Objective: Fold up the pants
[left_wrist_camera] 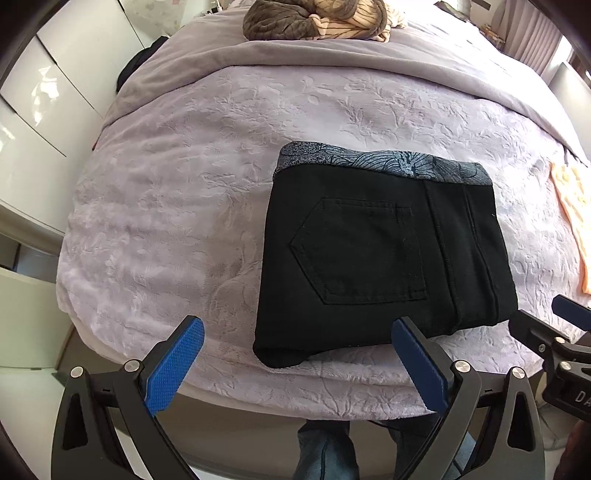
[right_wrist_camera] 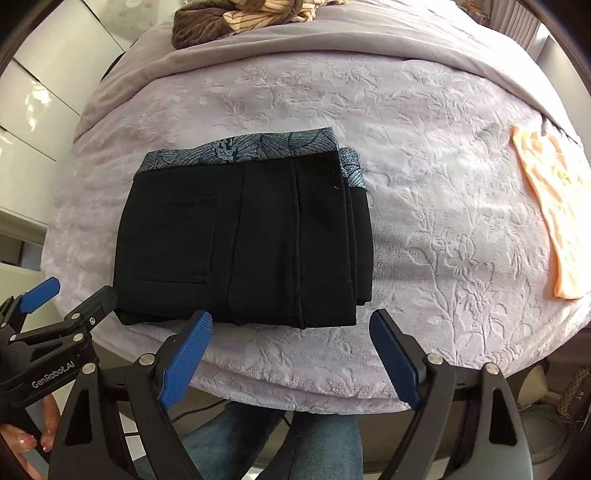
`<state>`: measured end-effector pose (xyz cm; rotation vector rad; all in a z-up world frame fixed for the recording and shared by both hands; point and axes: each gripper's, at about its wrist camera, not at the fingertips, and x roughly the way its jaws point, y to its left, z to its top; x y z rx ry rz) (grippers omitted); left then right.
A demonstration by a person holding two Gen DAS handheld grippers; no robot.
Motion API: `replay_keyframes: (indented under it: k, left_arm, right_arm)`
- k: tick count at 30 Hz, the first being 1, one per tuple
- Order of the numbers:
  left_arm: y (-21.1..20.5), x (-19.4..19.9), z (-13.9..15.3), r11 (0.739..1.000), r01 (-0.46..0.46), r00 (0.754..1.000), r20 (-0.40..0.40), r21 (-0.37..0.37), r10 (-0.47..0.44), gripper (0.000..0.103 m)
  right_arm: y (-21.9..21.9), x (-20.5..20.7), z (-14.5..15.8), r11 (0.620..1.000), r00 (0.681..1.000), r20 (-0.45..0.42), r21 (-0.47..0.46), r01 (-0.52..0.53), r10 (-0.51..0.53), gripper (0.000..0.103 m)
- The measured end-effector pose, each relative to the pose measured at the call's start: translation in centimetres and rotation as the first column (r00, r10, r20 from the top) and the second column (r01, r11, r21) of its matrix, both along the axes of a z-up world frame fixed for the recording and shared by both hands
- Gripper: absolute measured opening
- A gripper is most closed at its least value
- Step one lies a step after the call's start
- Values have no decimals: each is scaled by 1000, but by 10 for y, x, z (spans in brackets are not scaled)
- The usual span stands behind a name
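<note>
Pants [left_wrist_camera: 384, 251], black with a patterned grey waistband [left_wrist_camera: 384, 162], lie as a compact folded bundle on the bed [left_wrist_camera: 184, 184], straight ahead of both tongs and just past their tips. The waistband is on the side away from the tongs, and the thick folded edge faces them, near the bed's front edge. The bundle looks roughly square, with stacked layers showing along the side toward the right tongs, so no clear long axis remains; the seams run from the tongs toward the waistband.

The left tongs [left_wrist_camera: 297, 341] stand wide apart and hold nothing; their right-hand finger sits in front of the near edge of the pants, while the other finger is off to the bundle's left over bare bedspread. The right tongs [right_wrist_camera: 290, 334] are likewise wide and empty, straddling the near right corner of the bundle. Both are about equally near the pants, each to its own side.

Judging by the neat stack, the folding seems finished or nearly so; any further move would likely be a tidy-up from this near edge. A peach cloth [right_wrist_camera: 546, 206] lies well off to the right of the right tongs, and a heap of bedding [left_wrist_camera: 317, 18] lies far beyond the pants.
</note>
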<state>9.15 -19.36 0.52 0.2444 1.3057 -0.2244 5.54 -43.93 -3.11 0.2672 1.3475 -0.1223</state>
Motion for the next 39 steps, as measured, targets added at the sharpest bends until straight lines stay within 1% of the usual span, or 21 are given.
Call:
replay_keyframes:
  k: [8, 34, 39]
  left_arm:
    - [2, -2, 1, 1000, 6, 1000, 0, -16, -6, 102]
    - [-7, -10, 5, 1000, 19, 1000, 9, -7, -19, 102]
    - [-5, -9, 4, 999, 35, 999, 8, -1, -35, 102]
  right_arm:
    - [7, -4, 3, 1000, 1000, 3, -27, -4, 5, 89]
    - [5, -8, 8, 1000, 1000, 19, -22, 5, -4, 89]
    - [8, -7, 9, 1000, 1000, 17, -23, 3, -3, 89]
